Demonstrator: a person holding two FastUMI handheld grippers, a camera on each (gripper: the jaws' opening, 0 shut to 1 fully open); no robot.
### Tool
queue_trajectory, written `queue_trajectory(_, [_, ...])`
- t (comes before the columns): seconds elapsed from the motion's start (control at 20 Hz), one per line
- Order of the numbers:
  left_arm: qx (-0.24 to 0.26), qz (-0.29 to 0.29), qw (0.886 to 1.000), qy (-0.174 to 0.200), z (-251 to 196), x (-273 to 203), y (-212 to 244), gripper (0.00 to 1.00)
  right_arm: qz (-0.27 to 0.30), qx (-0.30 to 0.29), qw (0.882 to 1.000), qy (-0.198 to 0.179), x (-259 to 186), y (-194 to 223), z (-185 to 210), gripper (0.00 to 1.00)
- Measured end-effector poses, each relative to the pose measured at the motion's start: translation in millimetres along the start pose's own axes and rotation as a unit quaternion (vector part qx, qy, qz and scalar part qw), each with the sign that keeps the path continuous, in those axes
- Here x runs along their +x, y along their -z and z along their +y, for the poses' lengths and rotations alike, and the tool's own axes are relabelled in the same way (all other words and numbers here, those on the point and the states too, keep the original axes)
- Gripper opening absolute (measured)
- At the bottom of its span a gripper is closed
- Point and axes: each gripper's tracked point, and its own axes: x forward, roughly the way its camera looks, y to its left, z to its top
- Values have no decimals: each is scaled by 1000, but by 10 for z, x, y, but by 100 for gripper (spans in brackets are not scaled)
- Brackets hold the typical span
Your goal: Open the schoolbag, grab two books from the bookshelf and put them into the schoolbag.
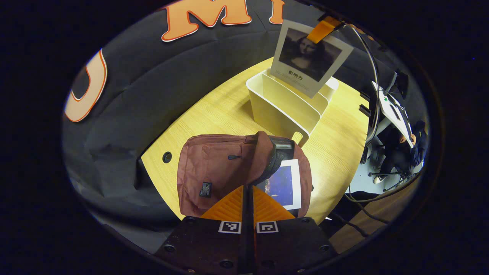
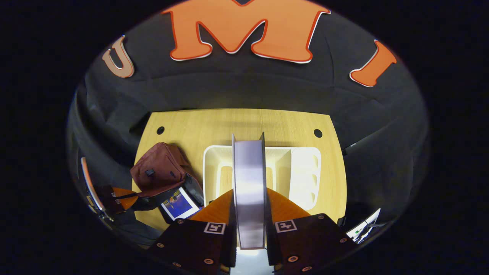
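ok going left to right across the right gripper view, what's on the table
left gripper → schoolbag with a book in its mouth → bookshelf, above which the right gripper's fingers hold a second book

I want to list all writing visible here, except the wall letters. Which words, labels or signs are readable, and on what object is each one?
"影响力": on the cover of the book held up above the bookshelf.
Tag on the schoolbag: too small to read.
Blue book inside the schoolbag: no readable text.
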Motion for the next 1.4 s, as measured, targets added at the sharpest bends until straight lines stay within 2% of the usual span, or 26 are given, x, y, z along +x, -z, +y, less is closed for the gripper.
queue_trajectory(0.2, [0, 2, 1000, -3, 28, 40, 32, 1, -24, 9, 999, -36, -408, 267, 107, 33])
queue_trajectory(0.35, [-2, -2, 1000, -9, 73, 36, 50, 1, -28, 32, 996, -80, -572, 630, 299, 33])
queue_trajectory(0.5, [-5, -6, 1000, -13, 109, 33, 59, 1, -7, 74, 989, -130, -527, 1120, 562, 32])
queue_trajectory(0.65, [-1, -8, 1000, -14, 105, 23, 53, 1, 16, 123, 976, -179, -335, 1550, 827, 32])
queue_trajectory(0.85, [7, -13, 1000, -18, 107, -13, 6, 0, 24, 198, 951, -236, -8, 1828, 1134, 32])
queue_trajectory(1.0, [15, -14, 1000, -22, 96, -71, -24, 0, 16, 252, 929, -270, 319, 1862, 1386, 32])
queue_trajectory(1.2, [19, -14, 999, -26, 73, -185, -72, 0, -13, 327, 890, -317, 695, 1787, 1676, 32])
queue_trajectory(1.3, [33, -10, 999, -35, 81, -259, -98, 1, -29, 345, 884, -315, 922, 1773, 1755, 32])
queue_trajectory(1.4, [46, -8, 998, -42, 53, -330, -162, 1, -35, 370, 869, -327, 1067, 1744, 1843, 32])
